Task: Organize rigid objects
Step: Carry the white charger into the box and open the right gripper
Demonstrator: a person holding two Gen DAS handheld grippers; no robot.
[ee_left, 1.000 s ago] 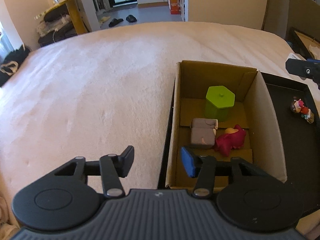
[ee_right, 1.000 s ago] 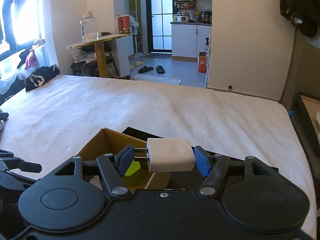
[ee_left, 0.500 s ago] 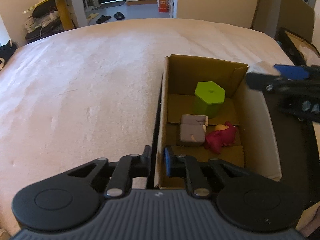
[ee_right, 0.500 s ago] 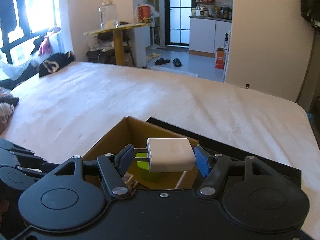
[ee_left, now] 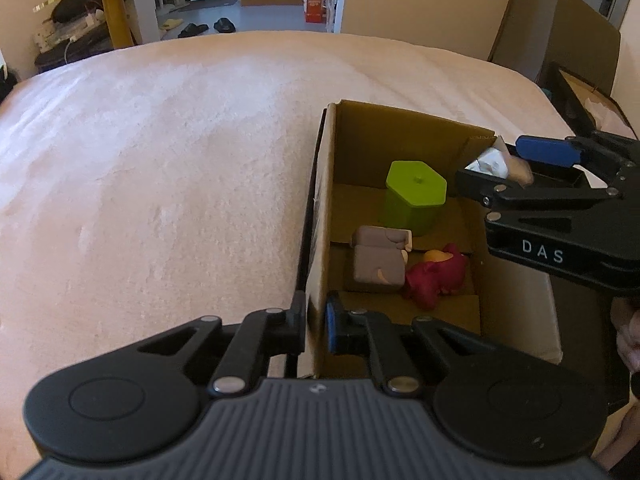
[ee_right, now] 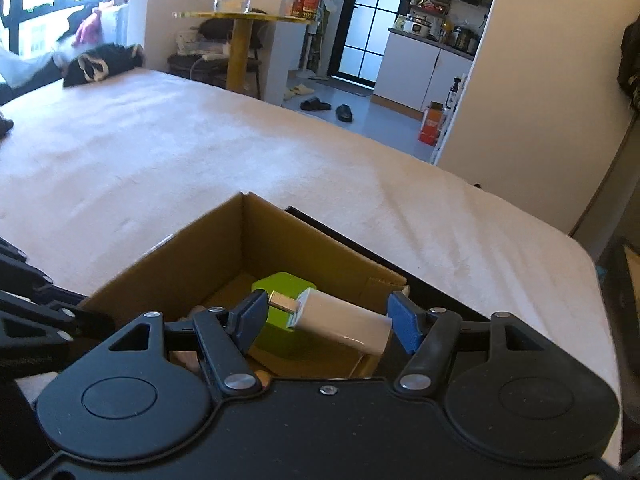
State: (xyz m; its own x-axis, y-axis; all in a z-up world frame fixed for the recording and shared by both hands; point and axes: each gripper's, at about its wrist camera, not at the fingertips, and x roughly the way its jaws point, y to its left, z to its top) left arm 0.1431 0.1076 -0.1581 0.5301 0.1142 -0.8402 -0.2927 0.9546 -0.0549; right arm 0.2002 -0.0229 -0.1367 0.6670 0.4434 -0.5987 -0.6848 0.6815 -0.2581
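Observation:
An open cardboard box point(ee_left: 376, 140) sits on the bed. It holds a green hexagonal container point(ee_left: 416, 196), two grey-brown blocks point(ee_left: 378, 258) and a red toy point(ee_left: 436, 276). My left gripper point(ee_left: 316, 322) is shut on the box's left wall near its front corner. My right gripper point(ee_right: 328, 316) is shut on a white charger point(ee_right: 344, 322), which lies tilted between the pads with its prongs toward the left finger. It hovers above the box point(ee_right: 280, 240) and the green container point(ee_right: 284, 282). The left wrist view shows the right gripper point(ee_left: 508, 168) over the box's far right corner.
The box stands on a wide pale bed cover point(ee_left: 160, 160). A black tray point(ee_right: 360, 240) lies behind and to the right of the box. A hand point(ee_left: 628, 336) shows at the right edge. A yellow table point(ee_right: 240, 20) stands beyond the bed.
The left gripper closed onto the box's left wall. The right gripper moved in over the box and lower, and the charger now sits tilted between its pads.

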